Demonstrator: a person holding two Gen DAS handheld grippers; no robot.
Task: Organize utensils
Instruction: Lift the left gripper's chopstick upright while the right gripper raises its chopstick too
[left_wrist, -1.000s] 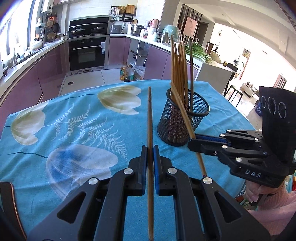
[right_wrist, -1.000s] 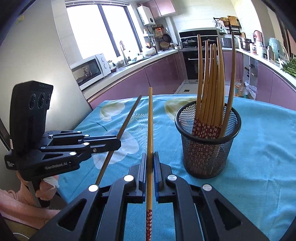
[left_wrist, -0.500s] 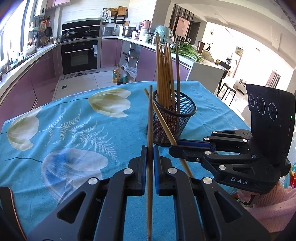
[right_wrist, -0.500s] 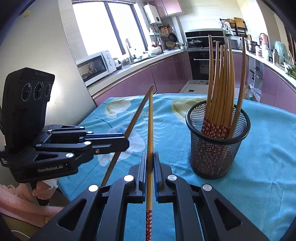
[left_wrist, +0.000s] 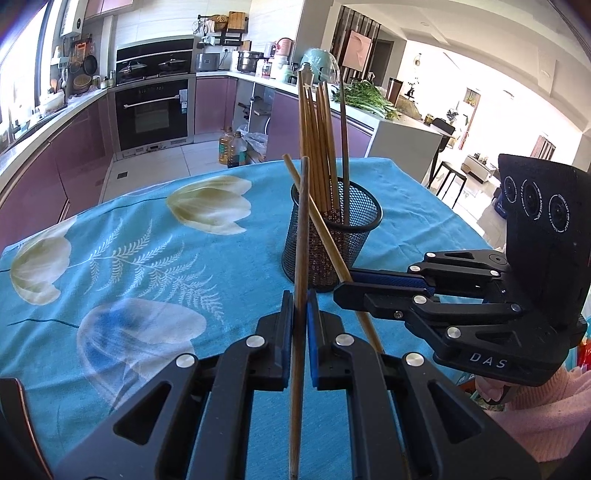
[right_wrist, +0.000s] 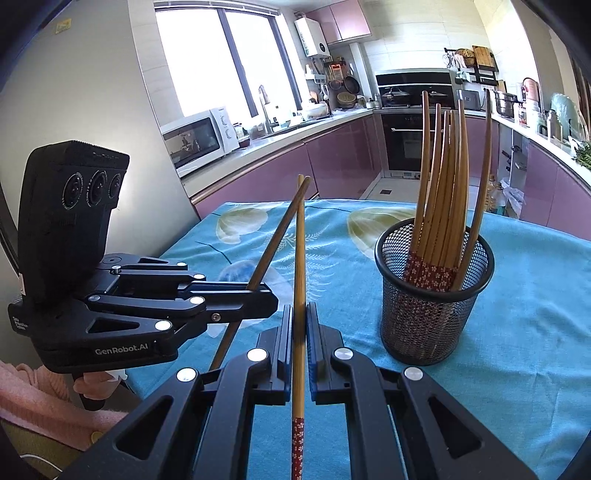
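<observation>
The table (left_wrist: 155, 258), under its blue flowered cloth, carries the mesh holder (right_wrist: 432, 295), which already stands full of upright chopsticks (right_wrist: 447, 184); that holder is your reference. Your left gripper (left_wrist: 300, 317), near its front, is pinched tight on a dark chopstick (left_wrist: 301, 258). Your right gripper (right_wrist: 300, 325), just beside the holder, is clamped on a lighter chopstick (right_wrist: 299, 288). Both sticks tilt up toward the holder, and their tips cross short of its rim, presumably for dropping in. Only the right wrist view shows the red flowered handle end; only the left shows the sticks overlapping the holder.
</observation>
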